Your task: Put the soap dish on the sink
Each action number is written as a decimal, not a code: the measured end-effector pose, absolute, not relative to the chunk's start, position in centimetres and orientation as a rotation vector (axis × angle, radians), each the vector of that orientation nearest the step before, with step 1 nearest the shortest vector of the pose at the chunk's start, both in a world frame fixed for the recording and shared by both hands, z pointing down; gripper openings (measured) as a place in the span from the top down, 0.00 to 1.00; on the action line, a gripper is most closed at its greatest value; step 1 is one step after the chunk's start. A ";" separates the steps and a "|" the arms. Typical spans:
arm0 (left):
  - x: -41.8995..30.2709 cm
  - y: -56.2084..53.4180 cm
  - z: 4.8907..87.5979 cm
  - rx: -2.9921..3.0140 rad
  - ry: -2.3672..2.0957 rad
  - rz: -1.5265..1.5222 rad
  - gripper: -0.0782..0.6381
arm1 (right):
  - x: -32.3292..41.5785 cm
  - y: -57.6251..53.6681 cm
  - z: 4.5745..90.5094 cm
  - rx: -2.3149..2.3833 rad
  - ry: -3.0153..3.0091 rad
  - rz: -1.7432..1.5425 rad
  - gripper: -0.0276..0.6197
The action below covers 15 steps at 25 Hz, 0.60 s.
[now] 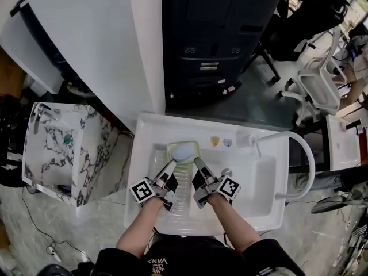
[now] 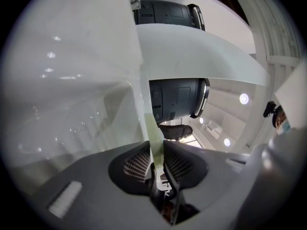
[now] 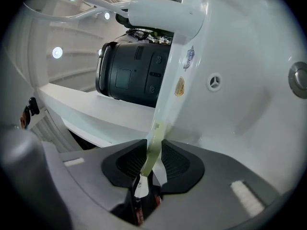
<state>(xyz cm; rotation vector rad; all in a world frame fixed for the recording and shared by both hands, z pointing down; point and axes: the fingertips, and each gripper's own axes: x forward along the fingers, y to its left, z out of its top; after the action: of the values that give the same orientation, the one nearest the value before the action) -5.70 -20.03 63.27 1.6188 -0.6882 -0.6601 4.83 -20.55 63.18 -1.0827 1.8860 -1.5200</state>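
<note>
Since the white sink point(image 1: 259, 188) takes up the middle of the head view, it is easy to see where the work happens: at the left part of its basin, close under the back ledge. A curved white spout point(image 1: 307, 157) rises at the right side, well apart from the grippers.

The pale green soap dish point(image 1: 171, 148) is held between the two grippers, over the basin and just in front of the back ledge; I cannot tell if its bottom touches anything. The left gripper point(image 1: 171, 167) has its jaws closed on the thin left edge of the dish, and the right gripper point(image 1: 198, 164) pinches the right edge in the same way. Each gripper view shows the green rim pressed between the dark pads. A whitish bar of soap point(image 1: 185, 152) lies in the dish.

I judge this to be the placing step, near its end. The next move calls for keeping the dish level so that the soap does not slide. Both sides should then go down together onto a flat part of the sink, and only then should the jaws open.
</note>
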 end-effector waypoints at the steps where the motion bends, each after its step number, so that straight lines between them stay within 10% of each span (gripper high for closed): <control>1: -5.7 -20.2 63.4 1.618 -0.689 -0.657 0.71 | 4.8 -20.7 63.4 -1.087 1.878 -1.528 0.84; 15: -5.8 -22.1 65.0 1.592 -0.742 -0.623 0.71 | 4.8 -22.5 64.8 -1.122 1.861 -1.551 0.84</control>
<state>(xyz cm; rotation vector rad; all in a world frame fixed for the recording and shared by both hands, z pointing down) -5.76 -22.06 64.99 1.5919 -0.7418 -0.6235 4.76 -22.53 64.78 -1.1219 1.8606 -1.5511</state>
